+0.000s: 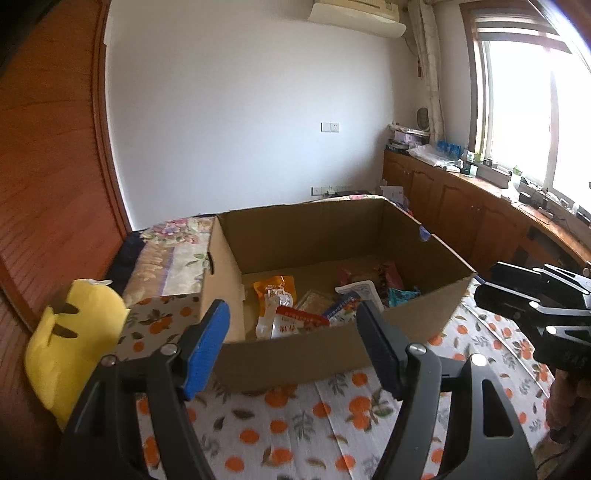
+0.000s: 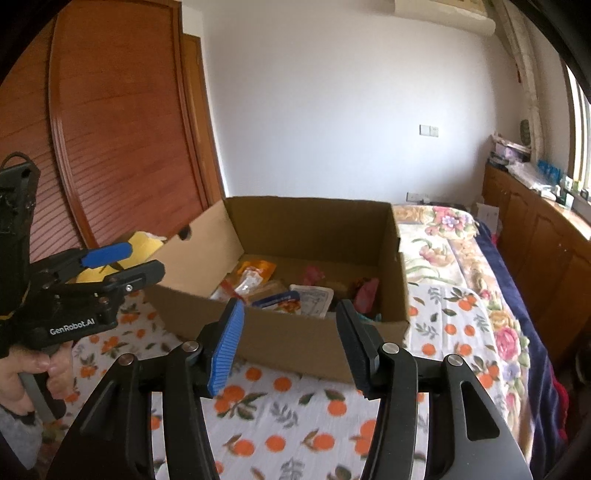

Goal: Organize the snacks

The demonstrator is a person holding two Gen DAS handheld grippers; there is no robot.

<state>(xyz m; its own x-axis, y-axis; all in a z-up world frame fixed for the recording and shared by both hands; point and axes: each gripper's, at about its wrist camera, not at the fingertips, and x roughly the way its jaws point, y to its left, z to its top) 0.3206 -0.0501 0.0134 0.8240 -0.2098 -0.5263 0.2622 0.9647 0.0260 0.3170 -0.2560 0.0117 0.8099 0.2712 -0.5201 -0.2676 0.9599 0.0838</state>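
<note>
Beyond left claw point(image 1: 295, 343): snack box point(image 1: 332, 354).

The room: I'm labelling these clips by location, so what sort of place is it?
Most likely a bedroom at home: a bed with a floral quilt, a louvred wooden wardrobe, and a wall air conditioner.

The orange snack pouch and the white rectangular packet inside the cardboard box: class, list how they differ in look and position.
The orange snack pouch is orange with a clear lower part; the white rectangular packet is white and flat. In the left wrist view the orange pouch lies by the left wall of the brown cardboard box, while the white packet sits nearer the middle. Both lie loose on the box floor, ungripped.
</note>
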